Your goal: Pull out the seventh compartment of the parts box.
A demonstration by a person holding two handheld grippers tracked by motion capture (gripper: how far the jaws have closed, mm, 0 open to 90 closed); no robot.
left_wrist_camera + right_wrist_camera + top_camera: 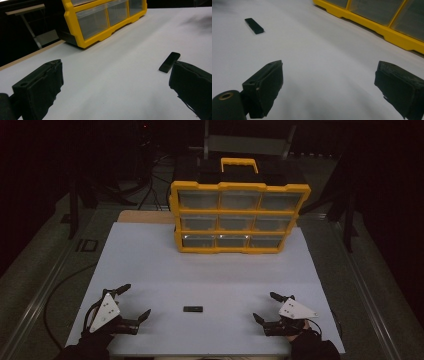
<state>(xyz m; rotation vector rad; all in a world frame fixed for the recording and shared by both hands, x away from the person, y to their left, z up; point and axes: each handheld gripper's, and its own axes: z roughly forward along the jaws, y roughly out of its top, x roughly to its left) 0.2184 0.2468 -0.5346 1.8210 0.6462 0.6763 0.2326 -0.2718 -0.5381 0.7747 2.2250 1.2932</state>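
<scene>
I hold both tongs, left [131,301] and right [266,307], wide and empty at the counter's [150,265] near corners, flanking the small flat black bar [193,309] near its front edge, the yellow drawer organizer [239,217] standing at the far edge.

No text, label, brand, number or sign can be read anywhere. The yellow organiser case [239,217] shows plain yellow framing and clear drawer fronts with no legible marking. The small black bar [193,309], lying on the white worktop [150,265] in front of that case, has a plain dark face; any print on it is too small and dim to make out.
</scene>
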